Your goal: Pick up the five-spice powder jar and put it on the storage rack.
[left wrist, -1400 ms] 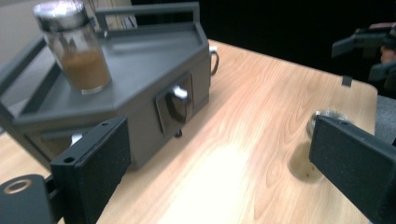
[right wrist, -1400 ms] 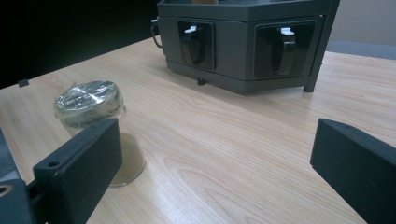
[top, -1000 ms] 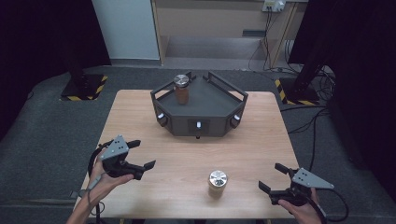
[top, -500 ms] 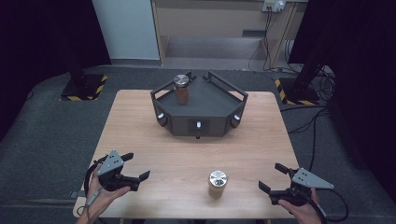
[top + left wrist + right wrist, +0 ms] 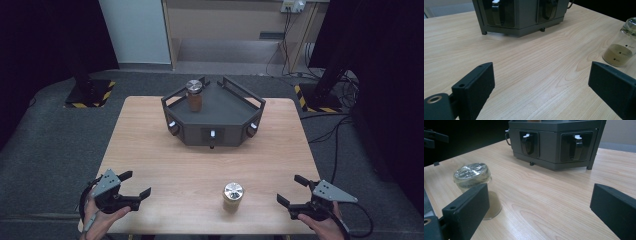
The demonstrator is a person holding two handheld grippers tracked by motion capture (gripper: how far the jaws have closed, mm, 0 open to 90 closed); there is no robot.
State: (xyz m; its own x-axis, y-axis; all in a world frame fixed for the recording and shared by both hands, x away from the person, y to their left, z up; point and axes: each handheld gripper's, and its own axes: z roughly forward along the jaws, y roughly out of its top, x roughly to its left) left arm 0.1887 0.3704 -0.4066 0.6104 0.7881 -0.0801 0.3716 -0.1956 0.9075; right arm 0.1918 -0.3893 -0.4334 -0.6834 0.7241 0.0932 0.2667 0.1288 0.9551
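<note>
I see the table with the dark tray at its far side, one jar on it. The second jar stands near me, between my empty, wide-open left gripper and right gripper. I judge the approach is next: right closes in.

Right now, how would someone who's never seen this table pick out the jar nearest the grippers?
Start at the wooden table with the dark tray at its far side. The jar stands alone on bare wood at the near edge; the other jar sits up on the tray.

Black left gripper and right gripper, grey triangular plates, trailing cables.
</note>
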